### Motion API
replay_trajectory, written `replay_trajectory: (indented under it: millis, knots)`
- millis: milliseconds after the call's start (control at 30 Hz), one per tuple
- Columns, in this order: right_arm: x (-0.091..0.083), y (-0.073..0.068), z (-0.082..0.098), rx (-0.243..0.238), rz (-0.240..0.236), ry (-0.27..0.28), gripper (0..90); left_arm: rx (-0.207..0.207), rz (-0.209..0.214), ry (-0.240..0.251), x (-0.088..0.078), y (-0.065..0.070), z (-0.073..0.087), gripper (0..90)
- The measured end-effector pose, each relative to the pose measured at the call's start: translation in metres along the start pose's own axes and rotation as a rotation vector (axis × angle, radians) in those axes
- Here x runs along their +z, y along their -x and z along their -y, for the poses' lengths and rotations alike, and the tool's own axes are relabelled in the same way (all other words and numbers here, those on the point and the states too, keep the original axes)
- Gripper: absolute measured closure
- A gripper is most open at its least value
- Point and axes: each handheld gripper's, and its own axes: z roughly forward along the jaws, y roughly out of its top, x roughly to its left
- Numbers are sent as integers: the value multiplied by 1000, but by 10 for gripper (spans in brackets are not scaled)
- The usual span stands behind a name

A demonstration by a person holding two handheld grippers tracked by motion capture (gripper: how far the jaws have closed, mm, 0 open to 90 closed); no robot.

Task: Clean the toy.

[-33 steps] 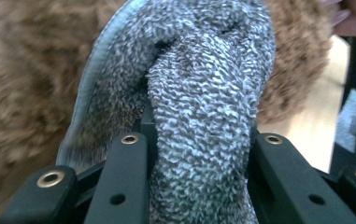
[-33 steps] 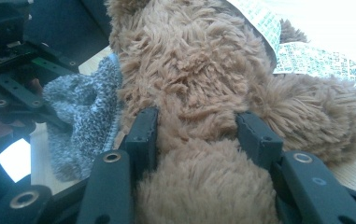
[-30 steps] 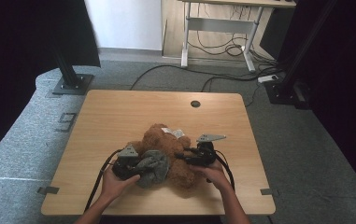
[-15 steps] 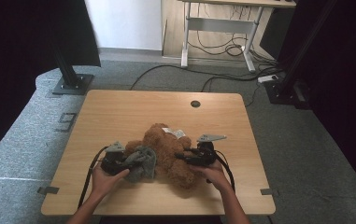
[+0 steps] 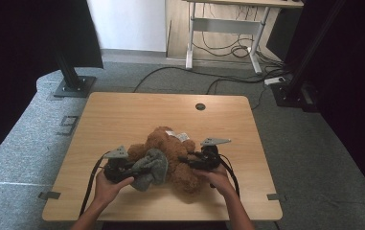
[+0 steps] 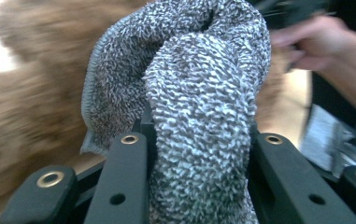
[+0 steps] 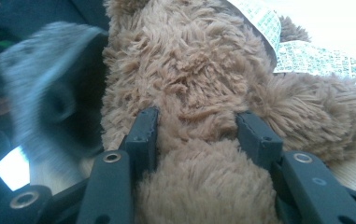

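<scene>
Near the front edge of the surface (image 5: 122,110) lies a brown teddy bear (image 5: 170,148). The left claw (image 5: 134,168) grips a grey cloth (image 5: 151,166) against the bear's side; the right claw (image 5: 185,160) clamps the bear's plush.

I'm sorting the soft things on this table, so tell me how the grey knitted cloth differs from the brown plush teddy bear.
The grey knitted cloth is looped yarn, bunched into a folded wad; the brown plush teddy bear is shaggy fur with white printed tags. The cloth is far smaller than the bear. The cloth is pinched in the left gripper beside the bear, while the bear lies on the wooden table, gripped by the right gripper. Both are soft, and each is clamped between black jaws.
</scene>
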Motion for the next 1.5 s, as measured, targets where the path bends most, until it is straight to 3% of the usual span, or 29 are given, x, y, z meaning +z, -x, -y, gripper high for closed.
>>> replay_trajectory:
  millis: [167,500,1233,1433,1500]
  knots:
    - [3,-1,-1,9,6,5,539,52,52,-32,23,24,-8,668]
    - [4,-4,0,10,13,7,536,67,57,-101,62,34,-7,668]
    - [0,-9,7,15,28,42,535,28,-17,-105,53,18,-1,670]
    - [3,-13,6,35,36,37,535,-4,-62,-77,35,11,-3,669]
    - [4,-15,5,38,36,28,531,-11,-57,-63,29,10,-4,668]
